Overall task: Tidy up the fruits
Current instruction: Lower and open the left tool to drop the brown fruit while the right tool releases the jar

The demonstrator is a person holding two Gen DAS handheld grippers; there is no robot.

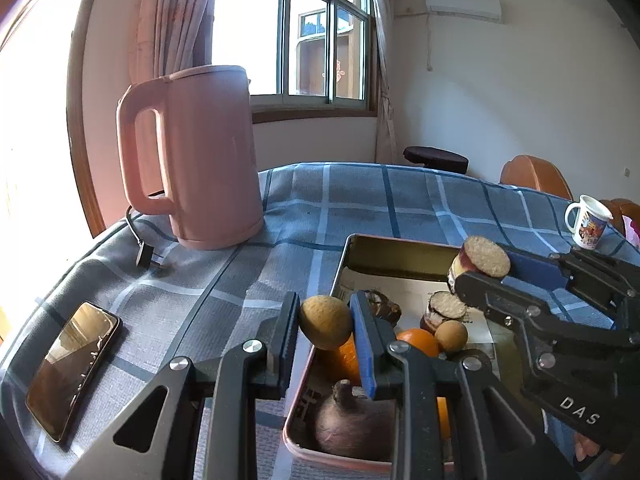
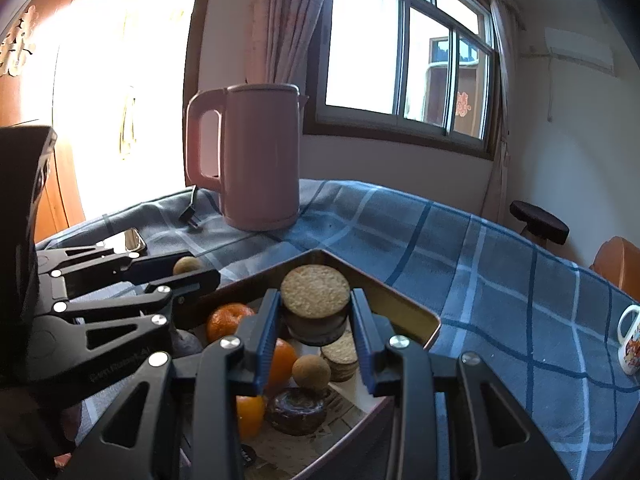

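My left gripper (image 1: pixel 326 332) is shut on a small round brown fruit (image 1: pixel 325 322), held just over the left rim of the metal tray (image 1: pixel 348 256). In the right wrist view, my right gripper (image 2: pixel 316 320) is shut on a thick cut chunk with a tan face (image 2: pixel 315 294), above the tray (image 2: pixel 416 316). In the tray lie oranges (image 2: pixel 228 320), another brown fruit (image 2: pixel 311 372), a stack of slices (image 2: pixel 340 356) and a dark piece (image 2: pixel 296 410). A purplish root (image 1: pixel 352 424) lies at the tray's near end. The right gripper (image 1: pixel 488 274) also shows at the right of the left wrist view.
A pink kettle (image 1: pixel 200 156) stands at the back left of the blue checked tablecloth, its plug (image 1: pixel 144 256) beside it. A phone (image 1: pixel 72 368) lies at the near left. A white mug (image 1: pixel 588 222) sits at the far right edge. A stool (image 2: pixel 540 222) stands beyond the table.
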